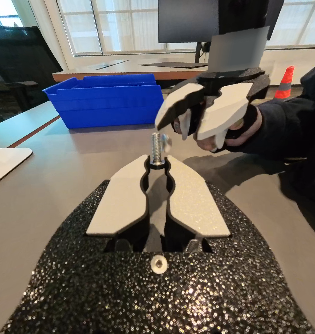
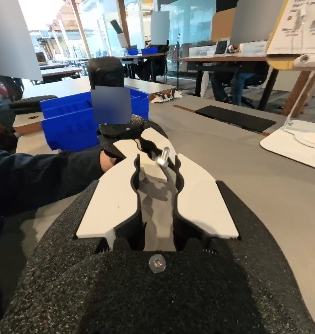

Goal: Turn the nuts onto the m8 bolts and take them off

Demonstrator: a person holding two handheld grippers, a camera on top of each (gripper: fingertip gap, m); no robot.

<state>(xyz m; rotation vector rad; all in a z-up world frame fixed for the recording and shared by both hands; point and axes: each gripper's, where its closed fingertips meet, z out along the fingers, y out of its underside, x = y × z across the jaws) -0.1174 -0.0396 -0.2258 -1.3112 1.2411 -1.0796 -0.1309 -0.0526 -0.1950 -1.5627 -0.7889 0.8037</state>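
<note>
Now left gripper [image 1: 157,159] clamping upright bolt [image 1: 156,147] by head; nut [image 1: 167,143] blurring beside threads, below open right gripper [image 1: 178,133].

This is an office. Long desks [image 2: 221,58] stand in rows, a computer screen [image 1: 187,19] sits by big windows [image 1: 117,27], and there are office chairs [image 1: 17,59].

Silver threaded bolt [image 1: 155,149] standing upright, head lowest, blurred silver nut [image 1: 166,143] beside its top
</note>
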